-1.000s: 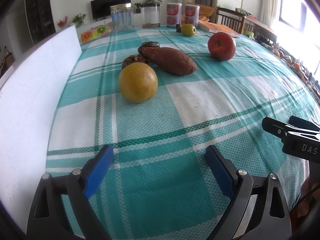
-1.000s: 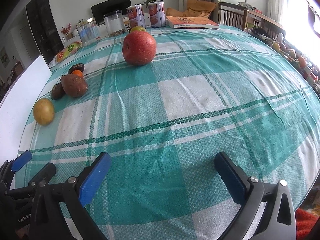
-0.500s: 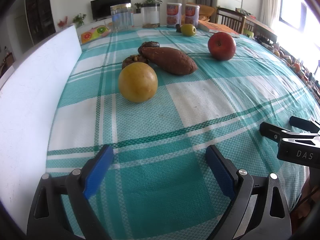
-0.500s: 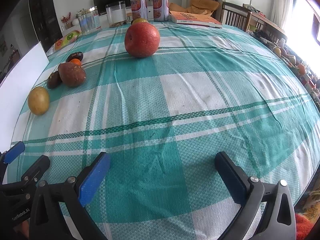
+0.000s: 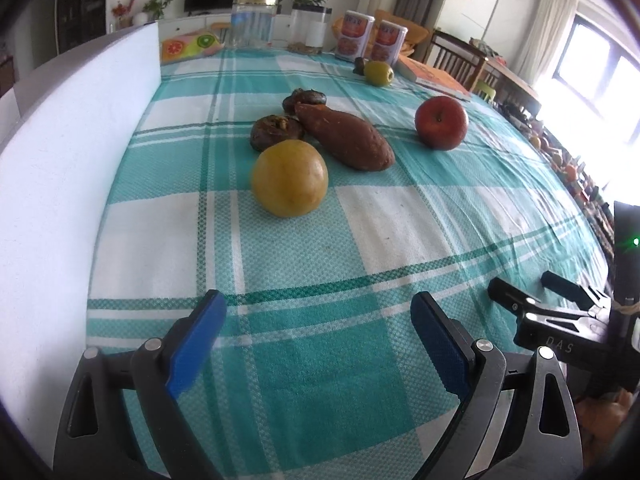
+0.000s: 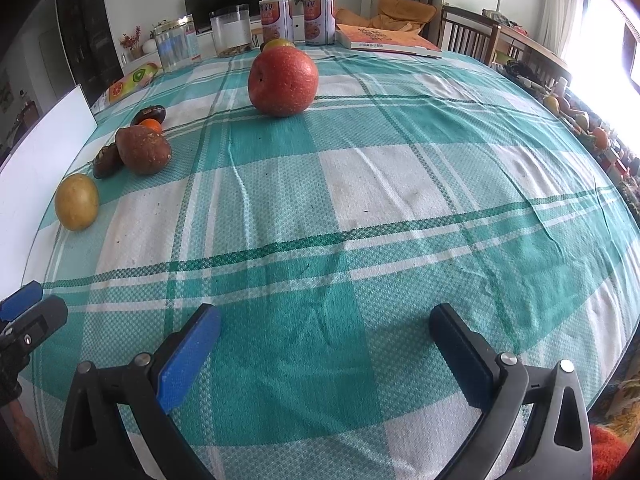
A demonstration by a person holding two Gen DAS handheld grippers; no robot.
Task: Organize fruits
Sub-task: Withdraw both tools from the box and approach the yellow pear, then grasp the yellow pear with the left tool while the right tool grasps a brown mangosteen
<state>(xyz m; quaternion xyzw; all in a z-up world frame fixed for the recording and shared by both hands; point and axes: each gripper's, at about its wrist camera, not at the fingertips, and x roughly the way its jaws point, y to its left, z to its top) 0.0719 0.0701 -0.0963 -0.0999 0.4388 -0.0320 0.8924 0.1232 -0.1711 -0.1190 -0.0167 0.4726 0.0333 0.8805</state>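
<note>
A yellow round fruit lies on the teal checked tablecloth, ahead of my open, empty left gripper. Behind it lie a brown sweet potato and two dark brown fruits. A red apple sits to the right and a green fruit lies farther back. In the right wrist view the red apple is straight ahead, far from my open, empty right gripper. The yellow fruit, the sweet potato and a small orange fruit lie at the left.
A white board stands along the table's left edge. Two clear jars, two printed cans and an orange book stand at the far end. Chairs and clutter are at the right. The right gripper shows at the left view's right edge.
Both grippers have moved slightly forward over the cloth. The right wrist view has tilted down a little toward the apple. Nothing was grasped; the fruits have not moved.
</note>
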